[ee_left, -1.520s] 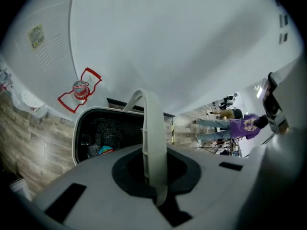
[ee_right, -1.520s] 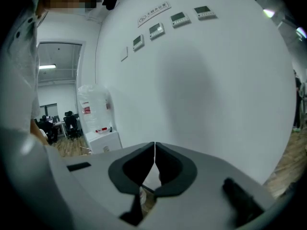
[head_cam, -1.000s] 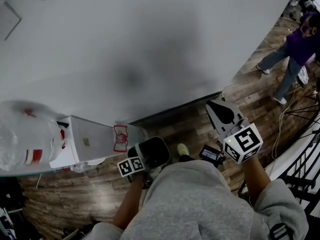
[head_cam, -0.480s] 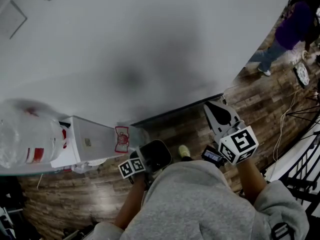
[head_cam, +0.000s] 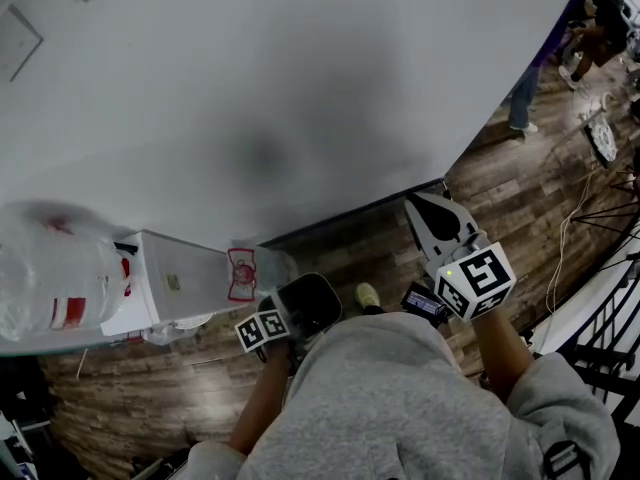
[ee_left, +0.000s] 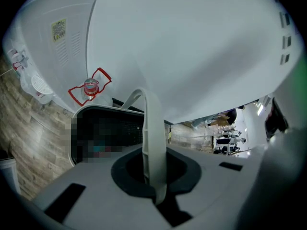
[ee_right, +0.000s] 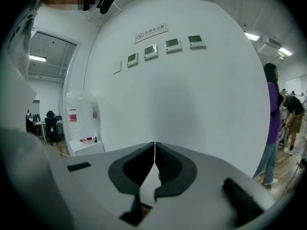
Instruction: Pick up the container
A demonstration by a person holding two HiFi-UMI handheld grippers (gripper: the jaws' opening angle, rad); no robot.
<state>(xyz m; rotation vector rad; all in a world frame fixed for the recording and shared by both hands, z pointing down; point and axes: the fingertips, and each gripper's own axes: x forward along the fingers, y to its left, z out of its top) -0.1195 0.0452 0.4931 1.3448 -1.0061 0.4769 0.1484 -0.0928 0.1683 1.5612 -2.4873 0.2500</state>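
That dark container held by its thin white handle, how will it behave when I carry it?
Probably light: the container is borne by one thin handle pinched in the left gripper. It would likely swing or tilt, since that narrow handle is its only hold.

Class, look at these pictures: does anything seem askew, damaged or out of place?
The dark white-rimmed container seems to hang tilted, pinched only by a thin white strip at its edge in the left hand-held gripper. This looks like a precarious hold. Nothing else stands out.
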